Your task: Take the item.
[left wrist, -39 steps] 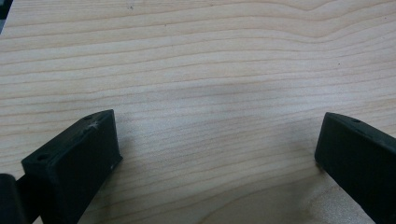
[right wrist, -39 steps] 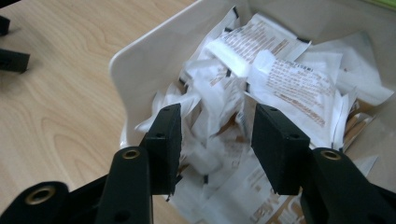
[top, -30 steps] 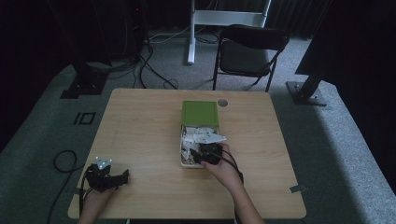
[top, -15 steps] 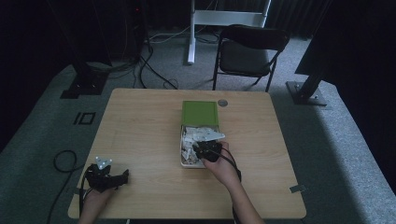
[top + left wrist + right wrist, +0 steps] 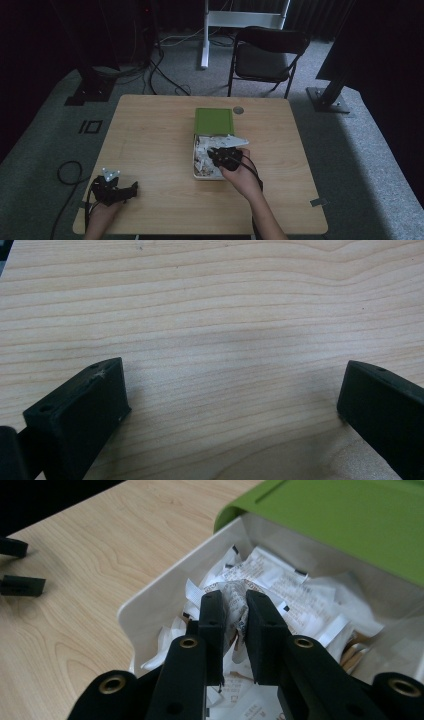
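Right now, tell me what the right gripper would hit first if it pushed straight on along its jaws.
The right gripper is shut on a crumpled paper packet. Straight on it would probably press into the pile of white packets, then the white box near its green lid; depth is unclear.

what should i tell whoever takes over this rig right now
Right gripper: shut on a crumpled paper slip, inside the white box at mid table.
Left gripper: open, holding nothing, over bare table at the near left corner.
The box is partly covered by its green lid at the far end; many paper slips lie loose in the open part.
Done: one slip is pinched. It is not yet lifted out.
Left: probably raise that slip out of the box; where it should go cannot be told from here.
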